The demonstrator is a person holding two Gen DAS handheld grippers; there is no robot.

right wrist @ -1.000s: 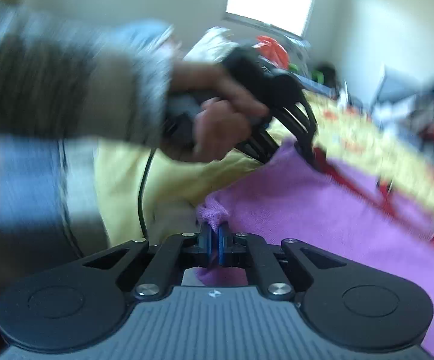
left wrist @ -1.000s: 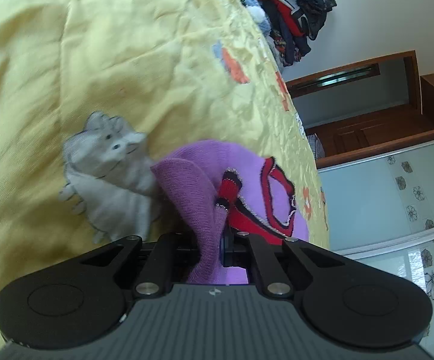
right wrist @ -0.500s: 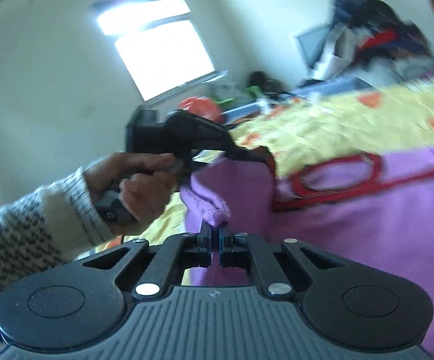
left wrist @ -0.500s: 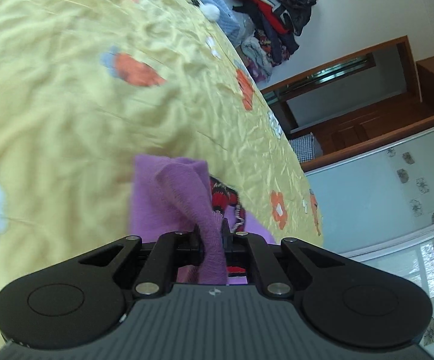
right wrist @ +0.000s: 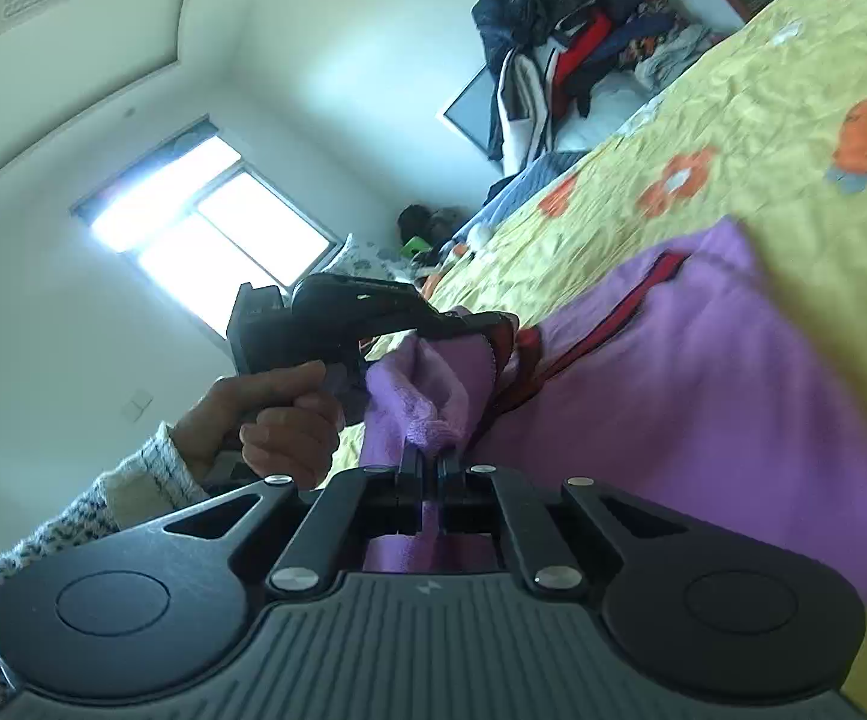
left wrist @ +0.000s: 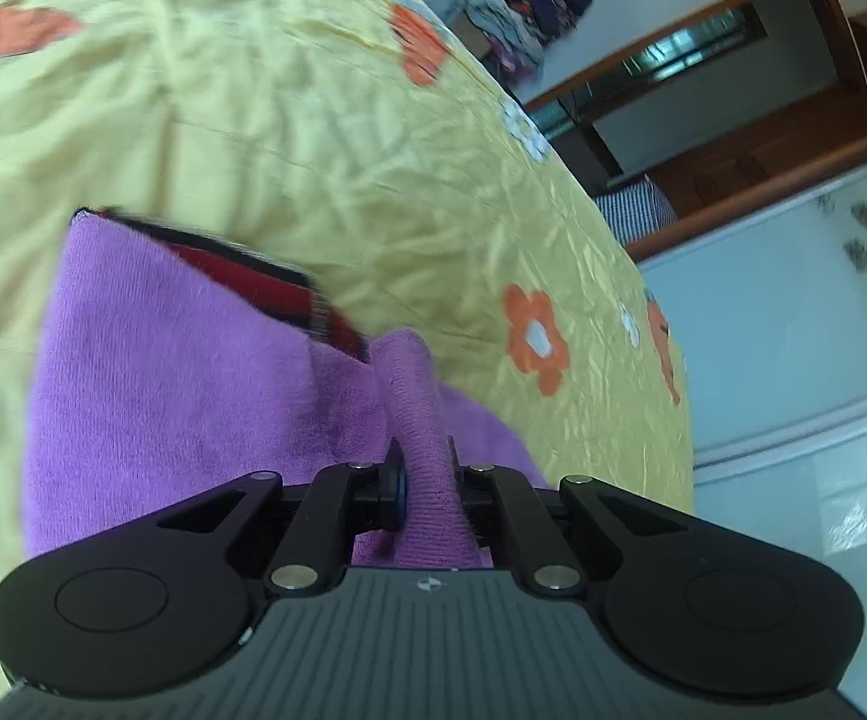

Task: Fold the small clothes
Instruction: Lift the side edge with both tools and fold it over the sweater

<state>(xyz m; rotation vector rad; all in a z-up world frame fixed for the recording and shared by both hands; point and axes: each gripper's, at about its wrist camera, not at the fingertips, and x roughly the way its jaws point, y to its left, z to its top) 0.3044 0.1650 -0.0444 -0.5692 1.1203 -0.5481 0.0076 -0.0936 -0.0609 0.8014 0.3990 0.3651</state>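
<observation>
While both grippers are pinching the purple sweater [right wrist: 703, 372], the left gripper [right wrist: 496, 333], at ten o'clock from the right gripper [right wrist: 430, 465], is lying level in the hand [right wrist: 277, 414].

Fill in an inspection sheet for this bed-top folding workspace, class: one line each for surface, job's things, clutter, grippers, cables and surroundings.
Surface: yellow bedspread with orange flower prints, creased.
Job's things: one purple garment with red and black trim, partly lifted off the bedspread, pinched at two spots.
Clutter: heap of clothes at the far end of the bed; small items near the window, too blurred to name.
Grippers: left gripper shut on a fold of the purple garment; right gripper shut on another edge; a hand in a knitted sleeve holds the left gripper's handle.
Cables: nothing seen.
Surroundings: bright window, white walls, wooden door frame, glass panels with flower motifs.
</observation>
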